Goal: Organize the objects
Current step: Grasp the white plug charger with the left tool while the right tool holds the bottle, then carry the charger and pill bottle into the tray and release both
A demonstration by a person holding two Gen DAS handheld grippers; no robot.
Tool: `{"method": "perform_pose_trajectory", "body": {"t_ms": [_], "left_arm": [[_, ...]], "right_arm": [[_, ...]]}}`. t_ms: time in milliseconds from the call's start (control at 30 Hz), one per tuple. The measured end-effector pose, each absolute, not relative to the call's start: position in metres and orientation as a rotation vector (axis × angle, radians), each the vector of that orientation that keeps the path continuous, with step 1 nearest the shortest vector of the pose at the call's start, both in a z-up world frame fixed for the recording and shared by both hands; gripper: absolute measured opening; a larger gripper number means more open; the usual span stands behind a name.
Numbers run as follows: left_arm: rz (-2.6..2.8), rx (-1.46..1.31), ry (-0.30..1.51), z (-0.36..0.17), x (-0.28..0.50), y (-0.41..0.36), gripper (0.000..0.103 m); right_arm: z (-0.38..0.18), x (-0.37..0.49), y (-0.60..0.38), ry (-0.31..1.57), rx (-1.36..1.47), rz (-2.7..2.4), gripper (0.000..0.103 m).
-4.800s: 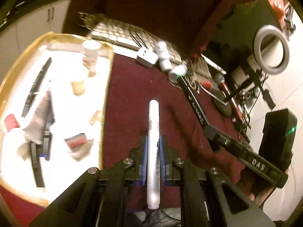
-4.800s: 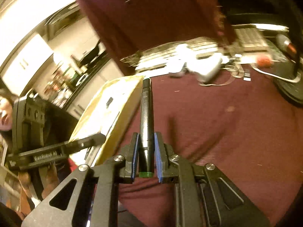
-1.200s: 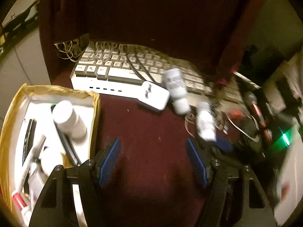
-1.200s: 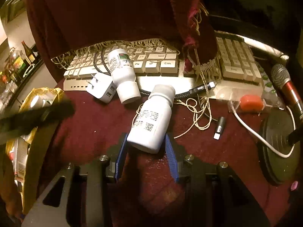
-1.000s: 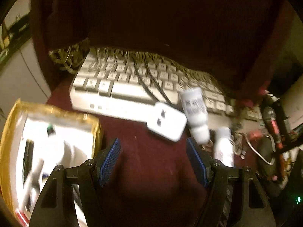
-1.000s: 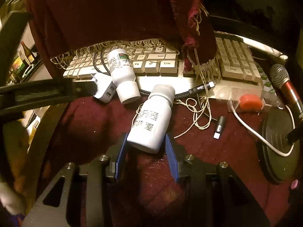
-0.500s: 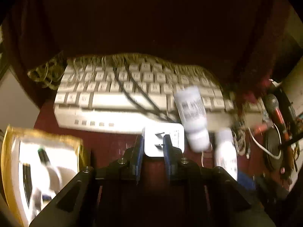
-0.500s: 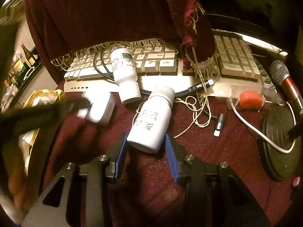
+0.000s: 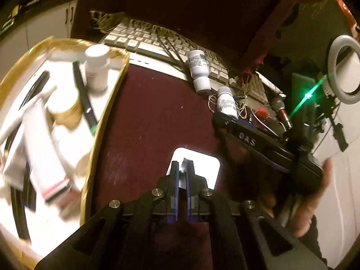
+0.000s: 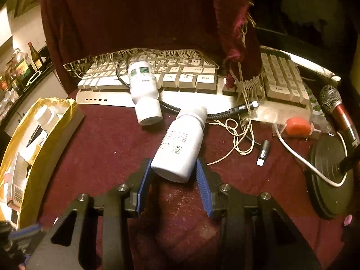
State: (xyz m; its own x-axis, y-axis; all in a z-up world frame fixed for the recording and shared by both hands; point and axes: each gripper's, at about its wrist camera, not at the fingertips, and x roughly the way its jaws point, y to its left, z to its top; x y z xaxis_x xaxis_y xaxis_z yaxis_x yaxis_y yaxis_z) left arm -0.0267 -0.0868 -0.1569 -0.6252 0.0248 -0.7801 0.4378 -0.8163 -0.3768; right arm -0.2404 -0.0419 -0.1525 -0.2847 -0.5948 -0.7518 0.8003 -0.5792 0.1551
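Observation:
In the left wrist view my left gripper [image 9: 182, 168] is shut on a metal prong of the white charger plug [image 9: 202, 164], which hangs over the maroon cloth beside the gold-rimmed tray [image 9: 105, 110]. The tray holds a white bottle [image 9: 96, 69], a black pen [image 9: 83, 94], tubes and other small items. In the right wrist view my right gripper [image 10: 173, 177] has its blue pads against the base of a white pill bottle [image 10: 180, 148] that lies on the cloth. The same bottle [image 9: 227, 103] shows in the left wrist view.
A second white bottle [image 10: 145, 90] lies on the front edge of the keyboard [image 10: 202, 81]. A braided cable [image 10: 225, 113], loose string, a small adapter [image 10: 263, 153], an orange item [image 10: 297, 126] and a microphone [image 10: 337, 110] on its round base crowd the right. A hand [image 9: 315, 202] holds the right tool.
The left gripper closed on the charger's prong by the keyboard and carried it toward the near side, next to the tray. The right gripper and its bottle have stayed put.

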Motion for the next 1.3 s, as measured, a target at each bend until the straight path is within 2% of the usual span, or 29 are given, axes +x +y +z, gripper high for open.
{"method": "perform_pose_trajectory", "body": {"t_ms": [433, 800, 1300], "left_arm": [[-2.551, 1.177, 0.944, -0.153, 0.0, -0.072, 0.003], [-2.541, 1.089, 0.941, -0.13, 0.026, -0.078, 0.003], [-2.463, 0.896, 0.994, -0.105, 0.065, -0.132, 0.003]], "right_arm": [[-0.153, -0.236, -0.048, 0.28, 0.998, -1.891, 0.037], [-0.131, -0.209, -0.04, 0.23, 0.821, -1.787, 0.036], [-0.145, -0.199, -0.052, 0.265, 0.894, -1.7, 0.035]]}}
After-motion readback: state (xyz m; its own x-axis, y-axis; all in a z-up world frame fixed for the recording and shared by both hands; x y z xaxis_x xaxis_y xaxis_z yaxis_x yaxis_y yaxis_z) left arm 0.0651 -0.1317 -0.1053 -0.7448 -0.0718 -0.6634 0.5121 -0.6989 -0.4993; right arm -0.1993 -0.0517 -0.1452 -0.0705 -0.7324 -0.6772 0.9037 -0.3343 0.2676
